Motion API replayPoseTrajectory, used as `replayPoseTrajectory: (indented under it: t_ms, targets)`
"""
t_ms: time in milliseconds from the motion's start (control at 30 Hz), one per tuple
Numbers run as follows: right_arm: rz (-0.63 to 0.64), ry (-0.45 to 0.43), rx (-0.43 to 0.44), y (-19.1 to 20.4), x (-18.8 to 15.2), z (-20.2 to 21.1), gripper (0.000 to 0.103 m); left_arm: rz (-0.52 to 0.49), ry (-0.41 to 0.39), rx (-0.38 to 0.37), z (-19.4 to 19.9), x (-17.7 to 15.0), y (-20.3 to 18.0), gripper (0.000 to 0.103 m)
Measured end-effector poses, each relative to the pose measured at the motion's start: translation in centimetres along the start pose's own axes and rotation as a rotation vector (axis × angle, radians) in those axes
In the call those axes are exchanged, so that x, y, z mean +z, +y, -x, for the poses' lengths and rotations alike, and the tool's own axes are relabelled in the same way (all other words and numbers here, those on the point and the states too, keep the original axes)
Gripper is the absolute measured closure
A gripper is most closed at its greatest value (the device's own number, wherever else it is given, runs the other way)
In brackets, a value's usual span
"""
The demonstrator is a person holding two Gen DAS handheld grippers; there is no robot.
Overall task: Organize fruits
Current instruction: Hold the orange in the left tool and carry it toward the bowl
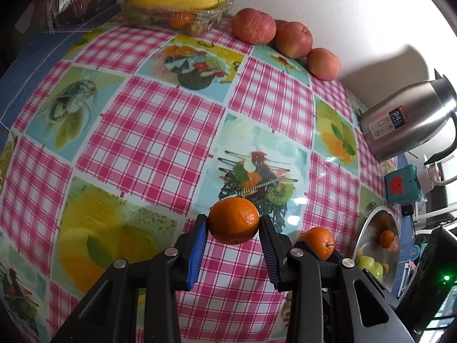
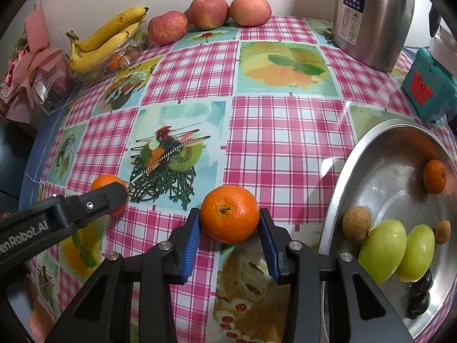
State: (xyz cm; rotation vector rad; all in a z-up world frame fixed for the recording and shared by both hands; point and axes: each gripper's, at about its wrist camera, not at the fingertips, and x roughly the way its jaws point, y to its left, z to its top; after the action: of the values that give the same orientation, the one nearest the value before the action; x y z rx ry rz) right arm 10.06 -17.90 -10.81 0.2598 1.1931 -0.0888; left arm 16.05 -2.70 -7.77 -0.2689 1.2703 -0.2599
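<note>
My left gripper (image 1: pixel 232 228) is shut on a mandarin (image 1: pixel 233 220) just above the checked tablecloth; it also shows in the right wrist view (image 2: pixel 107 184), behind the left gripper's finger (image 2: pixel 97 200). My right gripper (image 2: pixel 228 223) is shut on a second mandarin (image 2: pixel 229 213), which shows in the left wrist view (image 1: pixel 318 240) too. A steel bowl (image 2: pixel 371 154) at the right holds a third mandarin (image 2: pixel 434 176), two green fruits (image 2: pixel 382 247), small brown fruits (image 2: pixel 356 223) and dark ones.
Three apples (image 2: pixel 210 11) line the wall at the back. Bananas (image 2: pixel 108 37) lie on a clear plastic box (image 2: pixel 120 60) at the back left. A steel kettle (image 2: pixel 371 14) and a teal box (image 2: pixel 428 88) stand at the back right. Pink wrapped flowers (image 2: pixel 37 65) sit at the far left.
</note>
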Motion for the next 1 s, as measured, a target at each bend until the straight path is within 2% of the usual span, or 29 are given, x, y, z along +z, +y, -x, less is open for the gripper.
replayPoseTrajectory:
  t_ms: [633,1000]
  targets:
    - [-0.030,-0.106,0.054,-0.3,1.0,4.6,0.062,-0.017,-0.121,-0.049,5.0,0.9,-1.0,0.064]
    - [-0.090,-0.113,0.058,-1.8,1.1,5.9,0.062,-0.041,-0.129,-0.050,5.3,0.5,-1.9,0.064]
